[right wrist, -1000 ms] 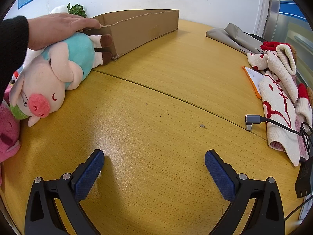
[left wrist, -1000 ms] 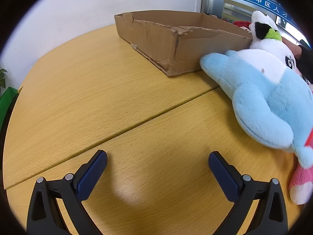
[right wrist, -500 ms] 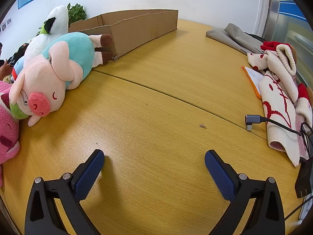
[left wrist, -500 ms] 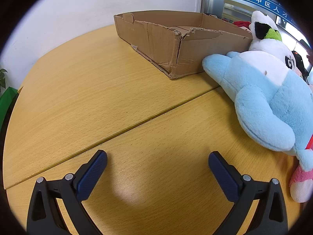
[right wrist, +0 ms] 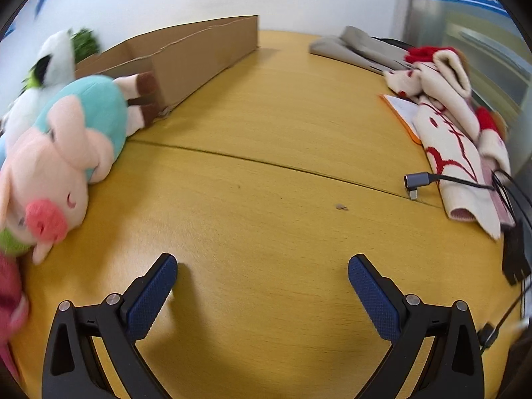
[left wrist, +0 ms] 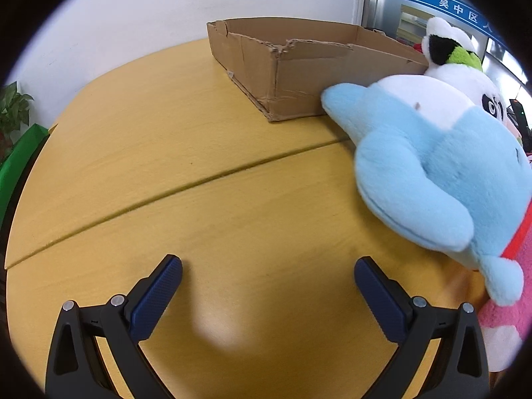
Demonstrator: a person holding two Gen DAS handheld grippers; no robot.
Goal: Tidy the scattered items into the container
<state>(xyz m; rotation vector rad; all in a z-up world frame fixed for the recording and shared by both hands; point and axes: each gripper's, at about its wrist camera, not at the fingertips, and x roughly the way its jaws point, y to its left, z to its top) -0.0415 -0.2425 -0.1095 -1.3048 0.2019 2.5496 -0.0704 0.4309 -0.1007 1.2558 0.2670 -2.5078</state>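
Observation:
A shallow cardboard box (left wrist: 299, 66) stands at the far side of the wooden table (left wrist: 166, 153); in the right wrist view the same box (right wrist: 186, 56) sits at the upper left. A blue and white plush dolphin (left wrist: 432, 173) lies at the right, touching the box, with a white, black and green plush (left wrist: 445, 53) behind it and a pink plush (left wrist: 505, 316) below it. A pink pig plush in teal (right wrist: 66, 153) lies left of my right gripper (right wrist: 262, 274), its feet against the box. My left gripper (left wrist: 267, 274) is open over bare table. Both grippers hold nothing.
At the right of the right wrist view lie a red and cream knitted cloth (right wrist: 452, 126), a grey folded cloth (right wrist: 359, 46), an orange-edged notebook (right wrist: 402, 109) and a USB cable (right wrist: 419, 181) with a black adapter (right wrist: 515, 252). A green plant (left wrist: 13, 106) stands beyond the left edge.
The hand that rested on the pig plush a second ago has withdrawn. The right wrist view has shifted slightly and is blurred; the left view has drifted a little towards the dolphin.

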